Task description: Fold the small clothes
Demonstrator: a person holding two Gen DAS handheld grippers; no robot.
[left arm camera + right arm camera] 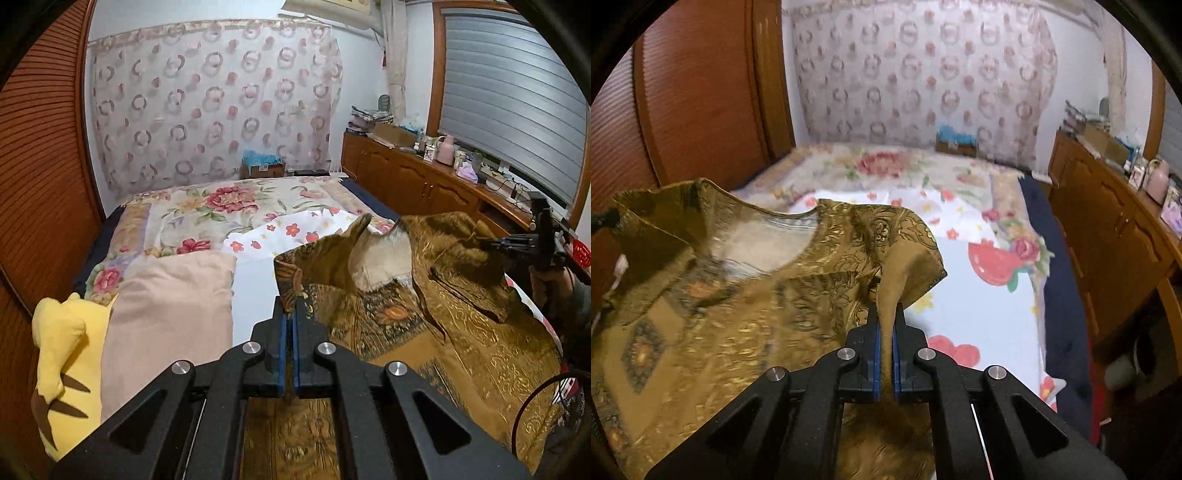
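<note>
Two corners of a golden-brown patterned garment (424, 325) are pinched, one in each tool, so it hangs spread between them above the bed (207, 206), its neckline open toward twelve o'clock in both wrist views. The left tool (290, 314) is clamped on an edge of the cloth near one shoulder, blue pads pressed together with fabric between; the right tool (886, 321) is likewise clamped on a fold of cloth at the opposite shoulder. In the left view the right tool sits at about three o'clock, with a hand below it. The step in hand looks like lifting and spreading the garment before laying it flat. Next it probably calls for lowering both corners evenly onto the white strawberry-print sheet (982, 302), keeping the cloth taut, clear of the pink pillow (166, 314) and the yellow plush toy (66, 369) at nine o'clock.
</note>
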